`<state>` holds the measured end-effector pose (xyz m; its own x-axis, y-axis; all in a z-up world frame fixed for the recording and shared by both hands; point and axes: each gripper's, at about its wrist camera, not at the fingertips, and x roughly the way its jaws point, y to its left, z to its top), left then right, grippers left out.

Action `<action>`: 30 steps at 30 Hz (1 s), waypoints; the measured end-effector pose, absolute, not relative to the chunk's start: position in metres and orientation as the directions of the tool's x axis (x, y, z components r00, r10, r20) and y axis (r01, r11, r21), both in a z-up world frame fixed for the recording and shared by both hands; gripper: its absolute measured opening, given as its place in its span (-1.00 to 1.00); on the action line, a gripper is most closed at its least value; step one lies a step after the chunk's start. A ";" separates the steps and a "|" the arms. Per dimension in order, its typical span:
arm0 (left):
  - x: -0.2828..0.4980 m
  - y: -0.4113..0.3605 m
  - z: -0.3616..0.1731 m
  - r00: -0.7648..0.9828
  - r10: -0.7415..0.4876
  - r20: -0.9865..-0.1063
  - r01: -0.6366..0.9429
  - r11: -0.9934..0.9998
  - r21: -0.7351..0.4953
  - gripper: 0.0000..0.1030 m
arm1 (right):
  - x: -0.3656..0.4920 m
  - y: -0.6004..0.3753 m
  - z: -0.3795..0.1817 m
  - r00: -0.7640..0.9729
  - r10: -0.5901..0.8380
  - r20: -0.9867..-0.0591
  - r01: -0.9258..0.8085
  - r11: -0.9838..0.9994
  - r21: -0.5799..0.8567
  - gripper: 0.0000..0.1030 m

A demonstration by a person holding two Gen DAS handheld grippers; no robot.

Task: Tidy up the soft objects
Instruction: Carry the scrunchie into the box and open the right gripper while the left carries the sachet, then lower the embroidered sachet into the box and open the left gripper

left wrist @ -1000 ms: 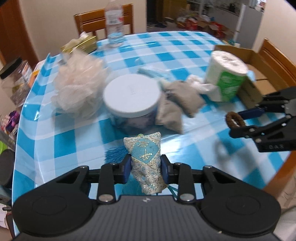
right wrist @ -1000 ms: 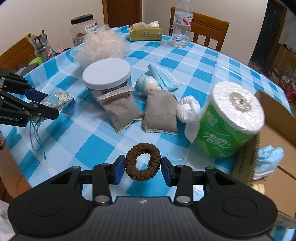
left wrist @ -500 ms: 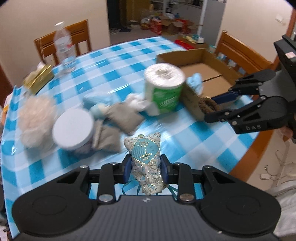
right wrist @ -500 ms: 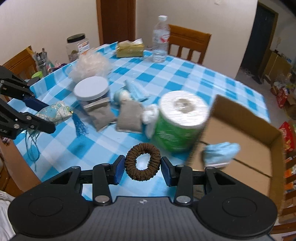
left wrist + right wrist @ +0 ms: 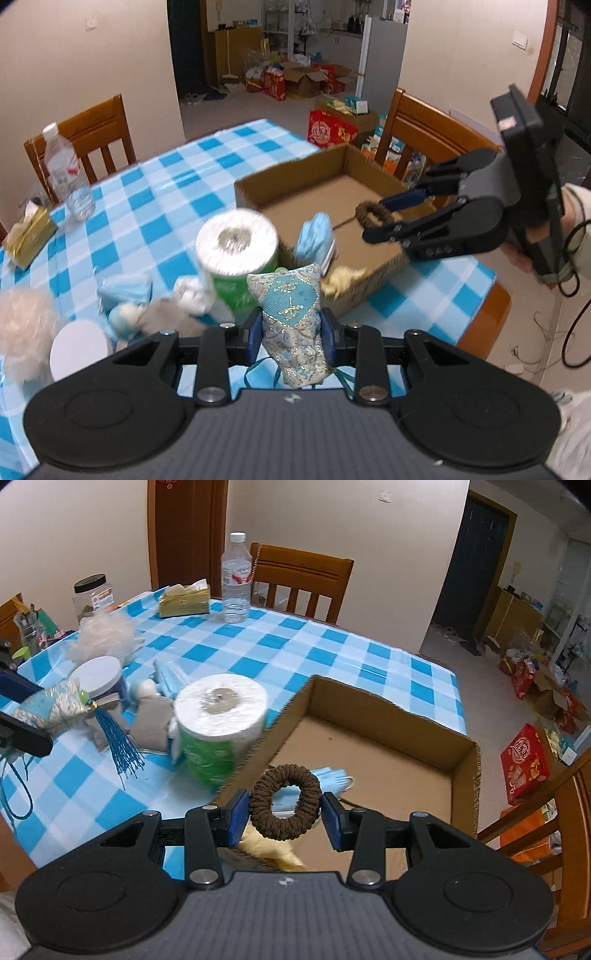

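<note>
Both tools were clenched on soft things. Between the pads of the left gripper stood an embroidered blue sachet, pinched at its middle and held upright clear of the table, its blue tassel hanging below it in the right wrist view. Across from it, the right gripper squeezed a brown scrunchie by its two sides, the ring facing the camera and hanging over the near corner of the cardboard box. Directly beyond the scrunchie, on the box floor, lay a pale blue face mask, and just beneath the right tool something pale yellow sat in the box corner, too blurred to name. Left of the box and touching its wall stood a toilet paper roll in green wrap. Farther left of the right tool lay grey pouches, a white-lidded jar and a pale bath pouf on the blue checked tablecloth. At the far edge stood a water bottle and a tissue pack.
</note>
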<state>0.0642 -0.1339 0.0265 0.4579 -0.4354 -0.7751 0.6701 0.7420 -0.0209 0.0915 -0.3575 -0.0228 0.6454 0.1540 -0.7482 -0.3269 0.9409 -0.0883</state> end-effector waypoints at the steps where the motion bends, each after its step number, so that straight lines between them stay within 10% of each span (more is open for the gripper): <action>1: 0.066 -0.141 0.028 0.463 -0.436 -0.772 0.668 0.743 -0.019 -0.40 | 0.094 -0.360 -0.025 0.643 0.157 -0.749 -0.329 0.941 -0.086 -0.08; 5: 0.073 -0.163 0.035 0.493 -0.440 -0.751 0.661 0.750 -0.005 -0.40 | 0.103 -0.374 -0.035 0.644 0.152 -0.750 -0.324 0.942 -0.087 0.02; 7: 0.078 -0.174 0.038 0.502 -0.445 -0.741 0.662 0.749 -0.002 -0.40 | 0.107 -0.379 -0.043 0.634 0.140 -0.761 -0.308 0.948 -0.083 0.57; 12: 0.093 -0.201 0.045 0.528 -0.459 -0.715 0.663 0.749 0.009 -0.40 | 0.101 -0.385 -0.053 0.649 0.101 -0.754 -0.247 0.965 -0.083 1.00; 27: 0.157 -0.282 0.045 0.547 -0.512 -0.663 0.691 0.723 0.012 -0.39 | 0.070 -0.407 -0.044 0.697 0.035 -0.716 -0.096 0.994 -0.045 1.00; 30: 0.175 -0.290 0.037 0.558 -0.514 -0.652 0.672 0.740 -0.008 -0.10 | 0.066 -0.412 -0.042 0.695 0.025 -0.718 -0.067 0.997 -0.030 1.00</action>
